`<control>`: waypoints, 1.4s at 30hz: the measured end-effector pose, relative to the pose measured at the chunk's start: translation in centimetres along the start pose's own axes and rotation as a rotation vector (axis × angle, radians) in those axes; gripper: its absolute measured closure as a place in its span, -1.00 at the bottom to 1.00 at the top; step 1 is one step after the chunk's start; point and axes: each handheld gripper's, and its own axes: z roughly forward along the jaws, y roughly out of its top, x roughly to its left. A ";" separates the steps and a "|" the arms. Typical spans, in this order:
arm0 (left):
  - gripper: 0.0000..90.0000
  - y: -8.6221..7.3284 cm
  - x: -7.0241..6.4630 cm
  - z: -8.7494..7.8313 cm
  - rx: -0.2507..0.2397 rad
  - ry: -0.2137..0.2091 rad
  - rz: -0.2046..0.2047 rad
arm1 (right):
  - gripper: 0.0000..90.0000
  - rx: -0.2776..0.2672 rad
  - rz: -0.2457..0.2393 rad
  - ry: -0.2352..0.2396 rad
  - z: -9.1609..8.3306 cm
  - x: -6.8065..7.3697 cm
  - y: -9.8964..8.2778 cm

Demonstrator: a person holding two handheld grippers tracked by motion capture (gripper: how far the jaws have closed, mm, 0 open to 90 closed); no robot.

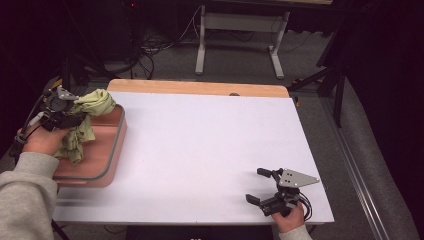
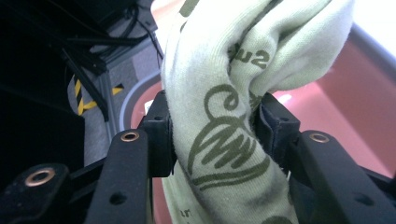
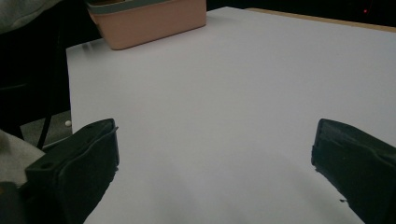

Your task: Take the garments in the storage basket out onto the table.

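Note:
A pale green cloth (image 1: 89, 115) with dark green print hangs over a pink bin (image 1: 107, 150) at the table's left edge. My left gripper (image 1: 75, 114) is shut on the cloth and holds it above the bin. In the left gripper view the bunched cloth (image 2: 224, 135) is squeezed between the two black jaws, with the bin's pink inside (image 2: 355, 98) behind it. My right gripper (image 1: 261, 186) rests near the table's front right corner, open, with nothing between its jaws. The right gripper view looks across the white table (image 3: 233, 84) toward the bin (image 3: 149, 18).
The white tabletop (image 1: 210, 145) has a wooden strip along its far edge. A desk frame (image 1: 240, 35) and cables stand on the floor beyond the table. A black tripod leg (image 1: 325, 80) is at the right.

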 end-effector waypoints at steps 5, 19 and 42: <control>0.26 0.0 0.2 -1.1 -0.057 0.006 -0.020 | -0.97 -0.001 0.001 0.000 0.0 0.0 0.0; 0.26 0.2 -0.4 -4.0 -0.222 -0.053 -0.082 | -0.97 0.000 -0.002 0.000 0.0 0.0 0.0; 0.27 0.0 -2.8 -9.0 -0.492 -0.199 -0.103 | -0.97 -0.001 -0.005 0.004 0.0 0.1 0.1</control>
